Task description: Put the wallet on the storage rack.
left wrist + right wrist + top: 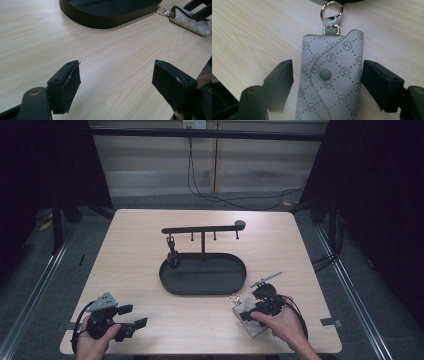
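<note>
A grey key pouch [332, 80] with a diamond pattern, a snap button and a metal ring [331, 10] lies flat on the wooden table [135, 270], at the front right in the high view [248, 320]. My right gripper [328, 66] straddles it, one jaw on each side. A small gap shows at the left jaw, and the right jaw is close to the pouch's edge. My left gripper [134, 316] rests at the front left, open, with bare table between its jaws [116, 70]. The left gripper view shows the pouch [192, 23] far off under the right gripper [200, 10].
A black oval tray [200, 292] sits mid-table with a T-shaped hook stand [202, 228] rising from it. A small dark item [172, 256] hangs from the leftmost hook. The tray's near wall [105, 18] lies just beyond the pouch's ring.
</note>
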